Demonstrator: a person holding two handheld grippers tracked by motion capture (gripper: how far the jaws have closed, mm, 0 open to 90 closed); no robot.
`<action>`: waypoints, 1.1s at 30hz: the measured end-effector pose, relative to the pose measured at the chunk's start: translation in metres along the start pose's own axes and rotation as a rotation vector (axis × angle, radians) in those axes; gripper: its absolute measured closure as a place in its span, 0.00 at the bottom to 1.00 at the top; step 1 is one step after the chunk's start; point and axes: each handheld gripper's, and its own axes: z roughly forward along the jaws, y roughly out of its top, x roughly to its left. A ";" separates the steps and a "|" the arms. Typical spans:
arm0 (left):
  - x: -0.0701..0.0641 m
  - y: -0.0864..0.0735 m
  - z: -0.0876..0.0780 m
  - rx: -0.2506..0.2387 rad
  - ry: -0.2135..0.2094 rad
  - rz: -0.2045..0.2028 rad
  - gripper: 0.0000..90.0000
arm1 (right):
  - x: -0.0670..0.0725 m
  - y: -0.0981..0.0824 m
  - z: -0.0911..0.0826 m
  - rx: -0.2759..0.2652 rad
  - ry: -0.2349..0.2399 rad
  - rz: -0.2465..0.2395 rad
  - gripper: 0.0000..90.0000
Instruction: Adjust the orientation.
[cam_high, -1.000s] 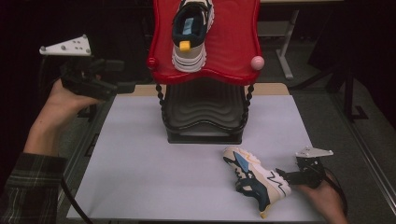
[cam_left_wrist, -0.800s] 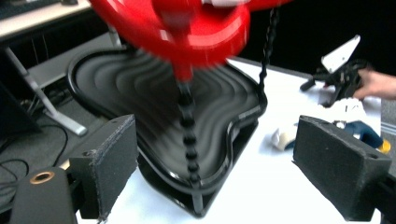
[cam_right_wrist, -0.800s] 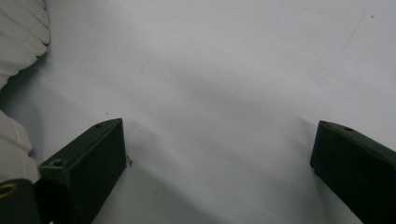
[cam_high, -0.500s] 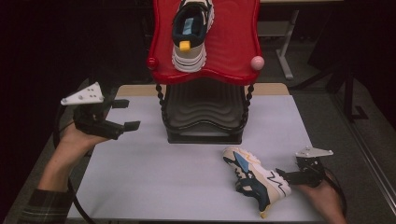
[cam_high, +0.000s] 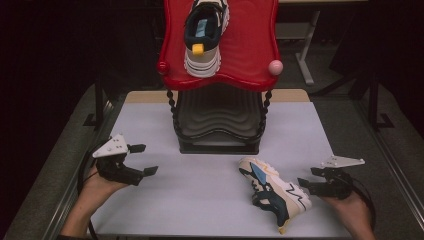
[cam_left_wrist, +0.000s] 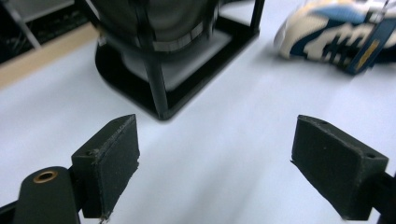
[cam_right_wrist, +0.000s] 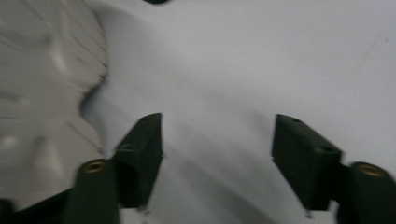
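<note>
A white, blue and navy sneaker (cam_high: 274, 190) lies on its side on the white tabletop (cam_high: 200, 200), front right. Its pale sole (cam_right_wrist: 46, 93) shows at the left of the right gripper view. My right gripper (cam_high: 307, 177) sits just right of that sneaker; its jaws have just been closing, and they still stand apart with bare table between them (cam_right_wrist: 217, 154). My left gripper (cam_high: 146, 160) hovers low over the table's left side, open wide and empty (cam_left_wrist: 215, 158). A matching sneaker (cam_high: 205, 35) rests on the red top shelf (cam_high: 250, 45).
The red shelf tops a black rack (cam_high: 220, 125) at the middle back of the table, with a pink knob (cam_high: 275, 67) at its right corner. The rack's base (cam_left_wrist: 163, 70) and the lying sneaker (cam_left_wrist: 336, 32) lie ahead of the left gripper.
The left hand has come down from beside the shelf to just above the table's left side. The right hand stayed beside the lying sneaker.
</note>
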 end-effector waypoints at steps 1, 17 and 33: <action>-0.001 -0.006 0.003 0.019 0.010 0.006 0.16 | 0.001 0.001 -0.003 -0.006 0.018 0.004 0.49; -0.006 -0.075 0.043 0.176 0.062 -0.031 0.15 | 0.025 0.026 -0.042 -0.110 0.278 -0.034 1.00; -0.003 -0.082 0.049 0.172 0.061 -0.045 0.14 | 0.050 0.018 -0.048 -0.087 0.323 -0.086 1.00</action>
